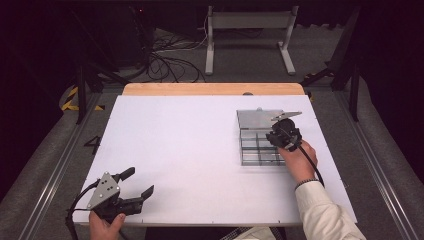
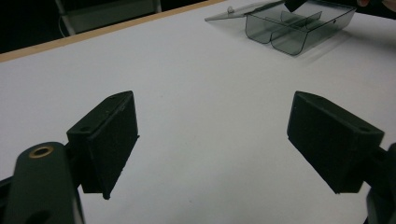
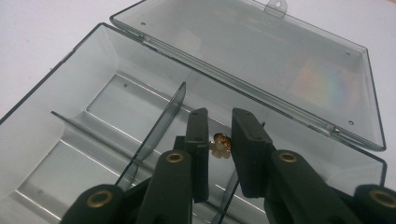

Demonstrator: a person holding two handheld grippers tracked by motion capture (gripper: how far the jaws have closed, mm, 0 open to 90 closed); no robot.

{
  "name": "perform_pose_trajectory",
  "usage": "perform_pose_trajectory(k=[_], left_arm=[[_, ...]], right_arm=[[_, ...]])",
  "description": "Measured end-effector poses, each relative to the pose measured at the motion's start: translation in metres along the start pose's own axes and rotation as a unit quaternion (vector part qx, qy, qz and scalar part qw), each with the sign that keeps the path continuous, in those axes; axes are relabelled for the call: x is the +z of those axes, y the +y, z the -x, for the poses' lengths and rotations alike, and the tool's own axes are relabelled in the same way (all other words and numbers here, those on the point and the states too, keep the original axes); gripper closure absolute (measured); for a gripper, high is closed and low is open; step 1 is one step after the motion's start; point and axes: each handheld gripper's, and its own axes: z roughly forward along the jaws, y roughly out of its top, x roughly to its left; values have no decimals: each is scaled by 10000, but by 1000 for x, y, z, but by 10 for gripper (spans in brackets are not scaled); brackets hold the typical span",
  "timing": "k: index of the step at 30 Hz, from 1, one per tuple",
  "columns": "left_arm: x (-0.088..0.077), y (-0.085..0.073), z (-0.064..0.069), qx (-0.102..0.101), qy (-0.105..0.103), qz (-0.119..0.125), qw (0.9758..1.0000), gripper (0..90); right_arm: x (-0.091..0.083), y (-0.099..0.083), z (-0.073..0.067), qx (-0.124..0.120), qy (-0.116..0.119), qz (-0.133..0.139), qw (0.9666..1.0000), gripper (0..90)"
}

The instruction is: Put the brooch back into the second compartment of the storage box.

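A clear smoky plastic organiser box [image 1: 254,148] with dividers lies open at the right of the white table [image 1: 190,150], its lid [image 1: 252,119] folded back flat. My right gripper [image 1: 278,137] points down into a right-hand compartment. In the right gripper view its jaws [image 3: 219,140] stand almost together, with a tiny gold and white piece [image 3: 221,144] pinched between the pads, just above the box floor [image 3: 116,107]. My left gripper [image 1: 140,180] rests at the table's near left corner, jaws wide open [image 2: 212,140] and nothing between them.
The box [image 2: 299,28] and its lid [image 3: 280,60] lie near the table's right side. A wooden strip [image 1: 210,89] runs along the table's far edge. Beyond the table are cables [image 1: 165,65] and a metal stand [image 1: 247,35] on the floor.
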Motion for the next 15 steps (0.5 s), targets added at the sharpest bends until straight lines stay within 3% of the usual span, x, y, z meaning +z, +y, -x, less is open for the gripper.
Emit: perform_pose_trajectory(k=[8,15], left_arm=[[0,0,-1,57,-2,-13,10000,168],[0,0,0,59,-5,-10,10000,168]], right_arm=[[-2,0,0,20,59,83,9999,669],[-14,1,-2,-48,172,354,9992,485]])
